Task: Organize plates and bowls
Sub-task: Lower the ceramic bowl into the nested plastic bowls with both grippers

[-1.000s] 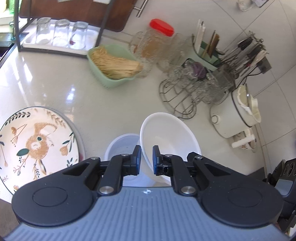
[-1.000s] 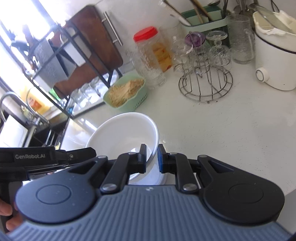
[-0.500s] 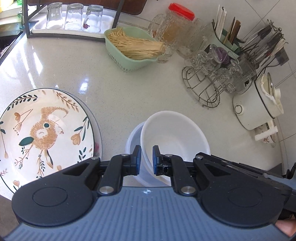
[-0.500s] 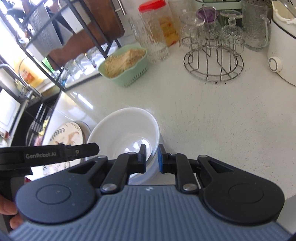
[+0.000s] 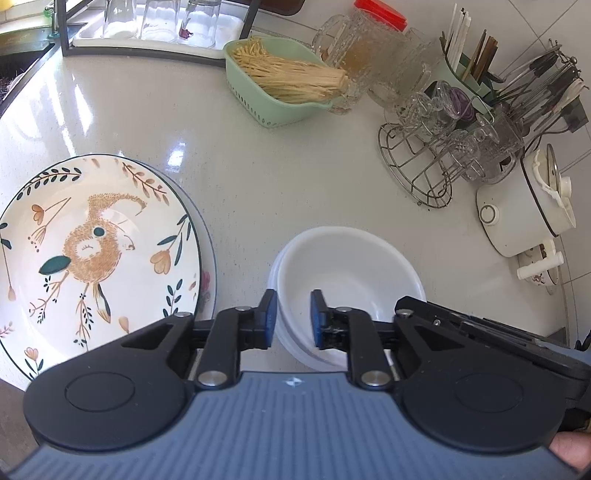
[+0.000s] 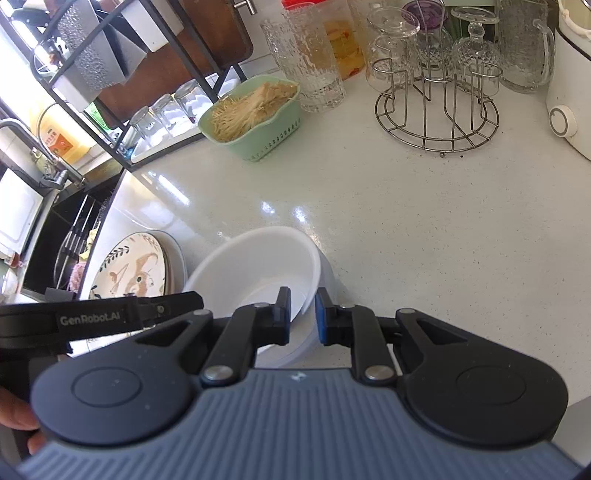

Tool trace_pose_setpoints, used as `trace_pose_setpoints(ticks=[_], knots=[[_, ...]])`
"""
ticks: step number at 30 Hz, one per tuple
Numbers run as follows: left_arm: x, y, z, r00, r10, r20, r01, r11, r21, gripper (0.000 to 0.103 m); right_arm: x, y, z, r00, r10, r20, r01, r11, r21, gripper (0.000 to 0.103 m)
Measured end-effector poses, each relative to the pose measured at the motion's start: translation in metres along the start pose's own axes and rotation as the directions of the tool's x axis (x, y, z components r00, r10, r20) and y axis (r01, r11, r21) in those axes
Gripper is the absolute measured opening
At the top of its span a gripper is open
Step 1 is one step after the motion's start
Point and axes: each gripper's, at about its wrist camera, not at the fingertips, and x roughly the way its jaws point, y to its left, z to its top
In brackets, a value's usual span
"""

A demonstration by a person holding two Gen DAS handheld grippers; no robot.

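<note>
A white bowl (image 5: 347,273) sits nested in another white bowl (image 5: 291,339) on the counter; the top bowl also shows in the right wrist view (image 6: 255,266). My left gripper (image 5: 292,317) straddles the top bowl's near left rim with a small gap, jaws slightly apart. My right gripper (image 6: 302,317) straddles the bowl's near right rim, jaws slightly apart too. A flower-and-bird patterned plate (image 5: 92,251) lies on a stack of plates to the left, also in the right wrist view (image 6: 129,266).
A green basket of noodles (image 5: 284,81), glass jars, a wire rack of glasses (image 5: 436,155) and a white cooker (image 5: 517,214) stand at the back and right. A black shelf with tumblers (image 5: 159,22) is at the back left. The sink (image 6: 55,229) is left.
The top bowl came down into the lower bowl. Both grippers' jaws have opened slightly from their tight pinch on its rim. Both views moved nearer the counter.
</note>
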Motion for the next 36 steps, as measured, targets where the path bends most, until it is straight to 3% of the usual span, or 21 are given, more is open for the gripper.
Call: trace_pose_setpoints(ticks=[4,6,8,25,36], knots=[[0.000,0.000,0.000,1.000,-0.002,-0.001,0.002,1.000,0.002,0.035,-0.004,-0.006,0.002,1.000,0.002,0.006,-0.002,1.000,0.025,0.020],[0.001,0.000,0.000,1.000,-0.006,-0.007,0.006,1.000,0.000,0.035,-0.005,-0.009,0.003,1.000,0.005,0.019,-0.006,0.999,0.037,0.038],[0.003,0.000,-0.001,1.000,-0.005,-0.009,0.005,1.000,-0.002,0.035,-0.004,-0.012,0.005,1.000,-0.001,0.019,0.000,0.999,0.040,0.042],[0.033,0.006,-0.015,1.000,-0.003,-0.021,0.004,1.000,0.029,0.035,0.032,-0.026,-0.015,0.999,0.045,0.006,-0.046,0.996,0.081,0.041],[0.048,0.001,-0.012,0.999,-0.002,-0.032,0.005,0.997,0.082,0.034,0.040,-0.024,-0.017,0.999,0.051,0.017,-0.052,0.995,0.087,0.032]])
